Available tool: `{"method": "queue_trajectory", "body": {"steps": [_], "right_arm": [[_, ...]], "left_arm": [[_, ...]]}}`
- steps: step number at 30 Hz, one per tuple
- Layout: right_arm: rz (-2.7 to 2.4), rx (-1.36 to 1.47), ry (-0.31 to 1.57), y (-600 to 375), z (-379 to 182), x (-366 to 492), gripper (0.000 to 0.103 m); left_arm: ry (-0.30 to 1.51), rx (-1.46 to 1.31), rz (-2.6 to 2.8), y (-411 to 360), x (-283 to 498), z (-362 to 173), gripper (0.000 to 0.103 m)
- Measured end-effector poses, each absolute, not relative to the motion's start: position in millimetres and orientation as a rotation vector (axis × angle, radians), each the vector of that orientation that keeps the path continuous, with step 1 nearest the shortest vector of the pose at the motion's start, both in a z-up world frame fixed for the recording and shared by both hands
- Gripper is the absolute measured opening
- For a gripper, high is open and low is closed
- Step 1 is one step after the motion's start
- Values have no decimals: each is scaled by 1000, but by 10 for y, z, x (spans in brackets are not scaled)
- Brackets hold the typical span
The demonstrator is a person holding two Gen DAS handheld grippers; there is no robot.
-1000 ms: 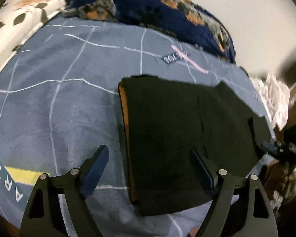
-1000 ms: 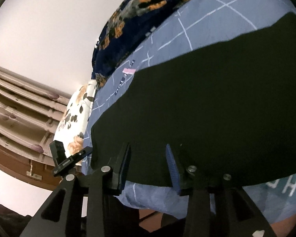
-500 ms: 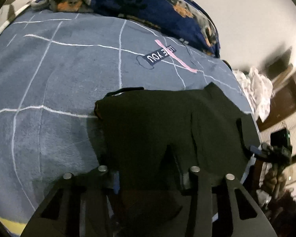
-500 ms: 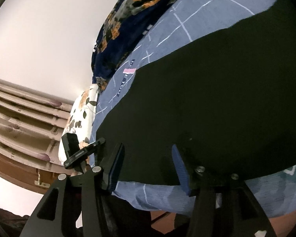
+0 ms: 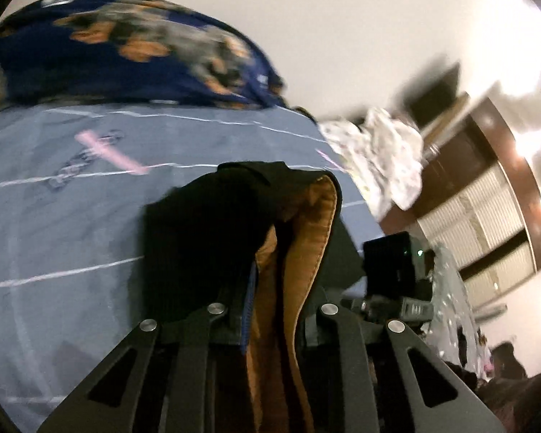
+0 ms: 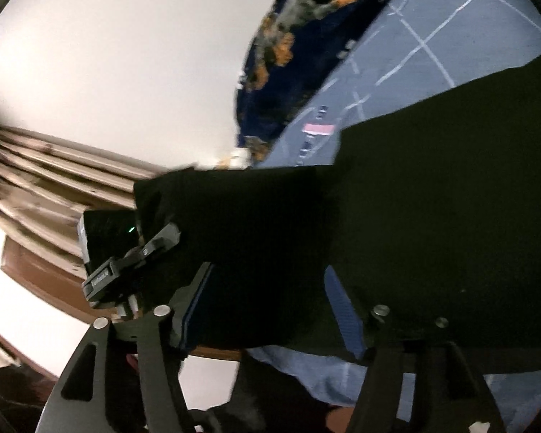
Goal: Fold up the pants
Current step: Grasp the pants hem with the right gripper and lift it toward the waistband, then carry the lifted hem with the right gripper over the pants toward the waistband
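Left gripper [image 5: 267,310] has clamped onto the edge of the black pants with orange-brown lining [image 5: 212,231] and lifted it; jaws are closing the last bit, cloth pinched between them. A second ago these jaws stood wide over the flat garment. Now the fabric bunches up from 6 toward 12 o'clock in the left wrist view, lining [image 5: 306,238] turned outward.

Right gripper [image 6: 267,306] is released: jaws opening, its blue-ribbed fingers [image 6: 344,310] spread wide. Cloth lies between them but the pads do not press it. Half a second ago they stood narrower over the same hem.

The pants lie on the grey-blue bedspread with white grid lines [image 5: 72,223], spreading to 3 o'clock in the right wrist view [image 6: 432,198], lifted flap at 10 o'clock. The navy blanket with orange and grey print [image 5: 126,54] sits at 11 o'clock, well apart.

Judgement: a new fold has started, left end to be carried over; right hand likely needs to re-grip or clear out.
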State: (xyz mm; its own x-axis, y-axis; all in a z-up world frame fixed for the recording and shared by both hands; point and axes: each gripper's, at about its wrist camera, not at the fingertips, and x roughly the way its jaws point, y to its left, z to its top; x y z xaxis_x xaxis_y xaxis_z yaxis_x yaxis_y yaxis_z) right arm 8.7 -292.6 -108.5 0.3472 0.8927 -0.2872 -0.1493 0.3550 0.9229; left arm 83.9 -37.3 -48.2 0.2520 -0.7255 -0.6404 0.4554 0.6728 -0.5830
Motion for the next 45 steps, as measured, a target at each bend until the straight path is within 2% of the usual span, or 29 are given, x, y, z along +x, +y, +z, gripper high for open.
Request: {"method": "queue_trajectory", "body": {"steps": [4,7,9,11,14,16,18,21,23,24,25,27,32,37,45], "right_arm": [[881,997,960,-2914,-1145,56,71],[910,1037,983,-2879,-1247,67,71],[919,1049,1000,-2853,-1303,69,72],[937,1085,1004,-2850,-1352,72,74],[934,1104,1005,-2881,-1371,84,78],[895,1084,1048,-2869,-1408,97,83],[888,1121,1057,-2877,-1465,99,83],[868,1110,1064,-2879,-1448,113,83],[826,1030,1091,-2826,-1393,132,78],[799,983,1121,-2784,-1387,152,64],[771,935,1157,-2736,-1397,175,41],[724,875,1234,-2634,-1463,214,16],[729,862,1160,-2696,-1207,213,13],[670,888,998,-3525,-713,263,13],[409,895,1014,-4917,-948,265,13]], "left_arm": [[1099,-318,-847,-725,1009,-739,20],[1142,-328,-837,-824,1141,-885,28],[1206,-375,-854,-861,1213,-978,38],[1232,-377,-875,-880,1182,-975,39],[1155,-295,-894,-893,1091,-794,45],[1103,-240,-896,-892,1020,-670,53],[1066,-220,-870,-820,979,-609,65],[1034,-232,-827,-586,879,-615,66],[1031,-236,-787,-435,818,-678,66],[1035,-241,-769,-368,789,-724,66],[1046,-259,-745,-259,752,-794,66],[1066,-288,-711,-127,722,-902,66],[1100,-306,-620,155,617,-1085,66],[1096,-261,-639,44,580,-1040,66],[1142,-197,-716,-582,636,-1169,66]]}}
